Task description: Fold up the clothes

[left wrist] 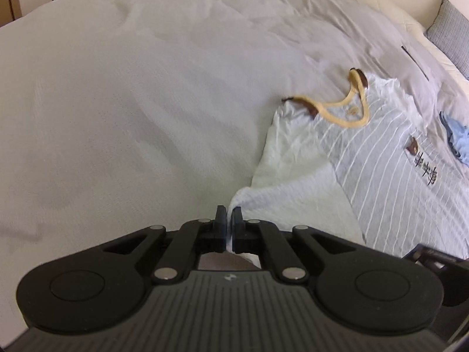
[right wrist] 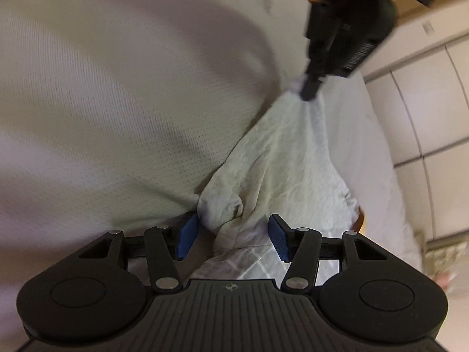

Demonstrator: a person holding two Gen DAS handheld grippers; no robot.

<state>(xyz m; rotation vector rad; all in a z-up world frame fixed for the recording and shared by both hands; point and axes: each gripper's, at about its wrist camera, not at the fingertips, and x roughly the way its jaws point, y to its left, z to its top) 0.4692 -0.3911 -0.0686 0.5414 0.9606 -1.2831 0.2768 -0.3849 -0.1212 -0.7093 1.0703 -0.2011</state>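
Blue cloth (left wrist: pixel 457 140) cut off at right edge, shirt print (left wrist: pixel 423 164) unreadable, far hand-held gripper (right wrist: pixel 309 94) blurred

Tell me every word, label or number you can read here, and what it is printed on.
Dark characters on the striped shirt: seen sideways, too blurred to read.
Small round mark below the yellow neckline: too small to read.
Small emblem on the body behind the left tongs: a symbol, no letters.
Ribbed strip on the black device: blurred, unreadable.
Nothing else carries text.

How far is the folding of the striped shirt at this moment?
Early. Done: the striped shirt lies spread on the bed. In hand: the left tongs are shut on its white sleeve; the right tongs stand open around bunched cloth. Left: every fold, and the blue garment.
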